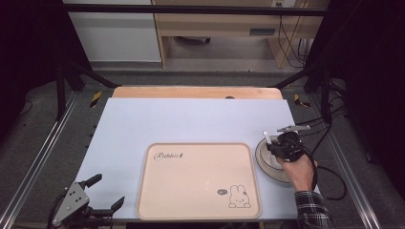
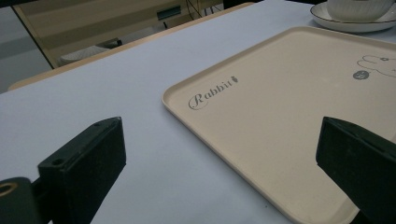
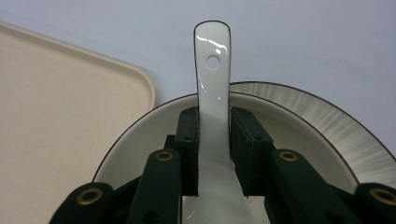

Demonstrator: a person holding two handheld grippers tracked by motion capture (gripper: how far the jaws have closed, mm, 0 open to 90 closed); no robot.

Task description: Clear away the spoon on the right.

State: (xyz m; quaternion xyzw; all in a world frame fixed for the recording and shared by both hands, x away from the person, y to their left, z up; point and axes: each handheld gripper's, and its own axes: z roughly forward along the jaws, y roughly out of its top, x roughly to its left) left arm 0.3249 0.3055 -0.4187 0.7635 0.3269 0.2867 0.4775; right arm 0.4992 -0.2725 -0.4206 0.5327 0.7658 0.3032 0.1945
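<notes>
Tray [image 1: 199, 181] just beside saucer [image 1: 265, 164]; R gripper [image 3: 214, 149] jaws clamp spoon [image 3: 213, 93].

Beige rabbit-print tray [image 1: 199, 181] on pale blue table cover [image 1: 191, 119].

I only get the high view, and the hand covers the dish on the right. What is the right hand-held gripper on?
Observer: The right hand-held gripper has its pads pressed on both sides of a white spoon, on its handle.
Operator: Where does the spoon sit?
Observer: Its lower end goes down into a white bowl, which stands on a plate with a streaked rim.
Operator: And the left one?
Observer: The left hand-held gripper is open with nothing between its jaws. It faces the tray near the corner lettered Rabbit.
</notes>
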